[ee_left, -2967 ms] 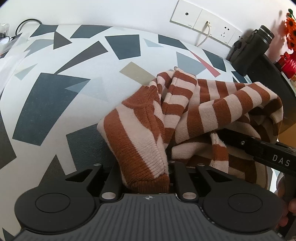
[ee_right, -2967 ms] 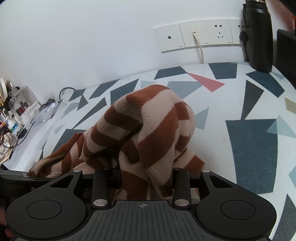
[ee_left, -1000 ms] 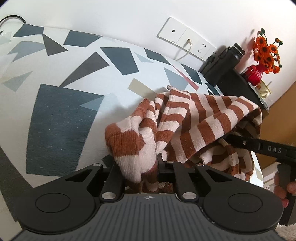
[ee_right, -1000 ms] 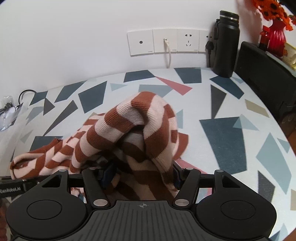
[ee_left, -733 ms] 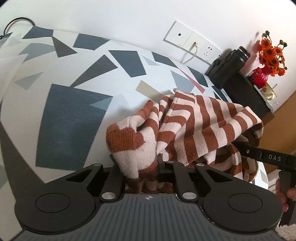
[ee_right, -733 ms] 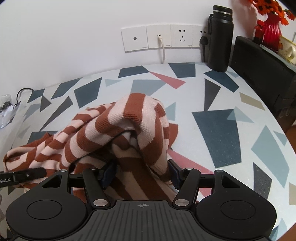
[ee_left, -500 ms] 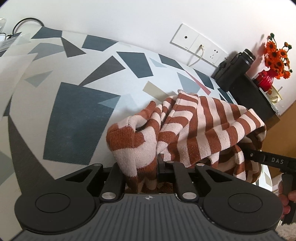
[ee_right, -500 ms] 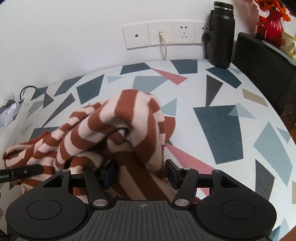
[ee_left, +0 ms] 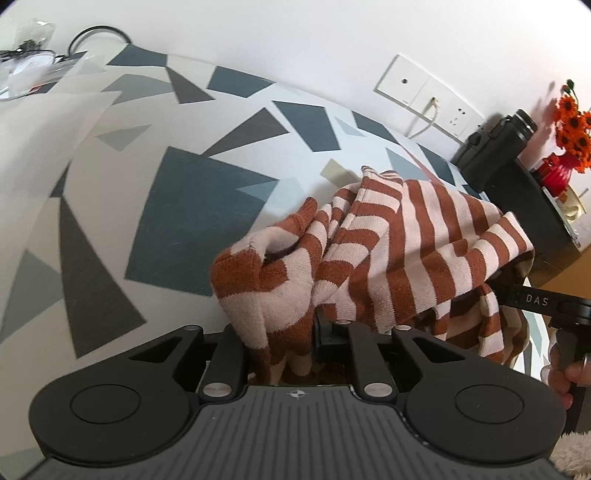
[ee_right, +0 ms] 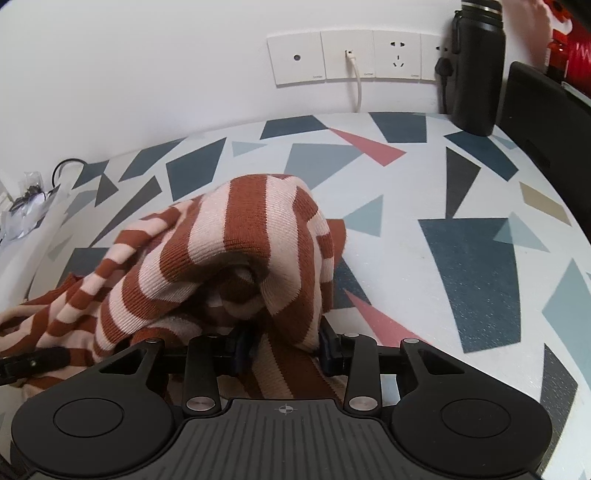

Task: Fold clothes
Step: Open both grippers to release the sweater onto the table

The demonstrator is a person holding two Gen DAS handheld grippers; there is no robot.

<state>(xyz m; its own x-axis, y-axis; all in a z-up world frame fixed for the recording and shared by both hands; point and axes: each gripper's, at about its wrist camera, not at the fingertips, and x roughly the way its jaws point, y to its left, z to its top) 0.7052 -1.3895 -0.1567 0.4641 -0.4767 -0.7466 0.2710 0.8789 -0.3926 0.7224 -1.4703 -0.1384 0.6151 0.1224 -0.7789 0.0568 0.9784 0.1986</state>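
Pinching one striped sweater — left hand-held gripper loosening, right hand-held gripper tightening.

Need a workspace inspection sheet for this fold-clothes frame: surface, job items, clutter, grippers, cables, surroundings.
Surface: tablecloth with a geometric print of blue, grey and pink shapes.
Job's things: striped sweater, rust and pale pink, bunched and partly lifted.
Clutter: black bottle at the far edge; clear plastic packets at the left edge.
Grippers: left gripper has sweater between its jaws, which are opening; right gripper has a fold between its jaws, which are closing.
Cables: white cable plugged into the wall sockets; black cable loop.
Surroundings: white wall; orange flowers in a red vase.
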